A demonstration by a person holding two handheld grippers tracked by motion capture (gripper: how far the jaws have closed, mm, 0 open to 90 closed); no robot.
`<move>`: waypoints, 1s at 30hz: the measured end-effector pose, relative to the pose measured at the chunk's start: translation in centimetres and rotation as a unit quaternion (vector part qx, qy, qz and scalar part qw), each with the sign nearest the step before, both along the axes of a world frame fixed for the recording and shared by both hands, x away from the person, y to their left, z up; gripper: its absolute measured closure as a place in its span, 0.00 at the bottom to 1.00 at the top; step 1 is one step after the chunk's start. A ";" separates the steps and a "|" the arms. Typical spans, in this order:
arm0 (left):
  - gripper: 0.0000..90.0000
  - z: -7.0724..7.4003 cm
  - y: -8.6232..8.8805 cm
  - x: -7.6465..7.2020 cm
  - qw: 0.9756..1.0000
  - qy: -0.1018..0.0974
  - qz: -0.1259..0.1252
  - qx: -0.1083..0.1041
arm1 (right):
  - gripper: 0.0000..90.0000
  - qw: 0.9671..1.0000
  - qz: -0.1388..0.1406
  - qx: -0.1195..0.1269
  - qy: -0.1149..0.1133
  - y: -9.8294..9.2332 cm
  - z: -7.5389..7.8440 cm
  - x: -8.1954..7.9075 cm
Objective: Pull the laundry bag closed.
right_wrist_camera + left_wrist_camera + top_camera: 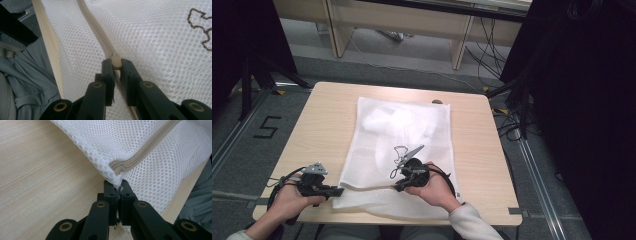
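A white mesh laundry bag [399, 145] lies flat on the wooden table [322, 125], with something white inside its far half. My left gripper [338, 190] is shut on the bag's near left corner [113, 176], right where the beige zipper [145, 150] ends. My right gripper [398, 186] is shut on the beige zipper pull [116, 62], which sits on the zipper track [95, 27] along the bag's near edge. A small dark outline drawing [200, 27] is printed on the mesh beside it.
The bag covers the table's middle, and bare wood shows to its left and right. The table's near edge [50, 45] runs just below the zipper, with grey clothing [27, 75] under it. Black stands and cables [512, 100] crowd the floor at the right.
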State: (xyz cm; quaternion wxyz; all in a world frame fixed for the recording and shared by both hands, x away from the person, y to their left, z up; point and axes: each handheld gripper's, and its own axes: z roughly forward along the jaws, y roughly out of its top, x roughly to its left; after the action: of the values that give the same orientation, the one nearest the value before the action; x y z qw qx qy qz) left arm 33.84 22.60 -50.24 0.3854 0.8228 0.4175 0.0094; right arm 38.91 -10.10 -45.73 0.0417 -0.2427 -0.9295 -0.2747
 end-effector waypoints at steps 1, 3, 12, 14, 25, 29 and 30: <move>0.96 0.0 0.0 0.0 1.000 0.001 -0.002 0.000 | 0.91 1.000 -0.003 0.001 0.004 -0.1 0.0 0.0; 0.96 0.0 0.1 0.1 1.000 0.002 -0.009 0.002 | 0.91 1.000 -0.002 -0.001 0.000 -0.2 0.0 0.0; 0.96 -0.1 0.0 0.0 1.000 -0.005 0.001 -0.007 | 0.91 1.000 -0.002 -0.003 0.000 -0.5 0.1 0.0; 0.96 0.0 0.0 0.0 1.000 -0.002 0.001 -0.004 | 0.91 1.000 -0.005 -0.004 -0.001 -0.6 0.1 -0.1; 0.96 0.0 0.1 0.0 1.000 -0.004 0.000 -0.002 | 0.91 1.000 -0.006 -0.007 -0.003 -1.3 0.1 -0.1; 0.96 0.0 0.1 0.0 1.000 -0.004 0.001 -0.004 | 0.91 1.000 -0.011 -0.008 -0.001 -1.5 0.1 -0.2; 0.96 0.0 0.1 0.0 1.000 -0.005 0.000 -0.002 | 0.91 1.000 -0.011 -0.007 0.000 -1.5 0.1 -0.2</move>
State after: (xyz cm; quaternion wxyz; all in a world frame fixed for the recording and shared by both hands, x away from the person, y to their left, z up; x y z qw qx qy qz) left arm 33.85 22.65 -50.23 0.3893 0.8217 0.4160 0.0125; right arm 38.74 -11.62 -45.63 0.0374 -0.2531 -0.9287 -0.2683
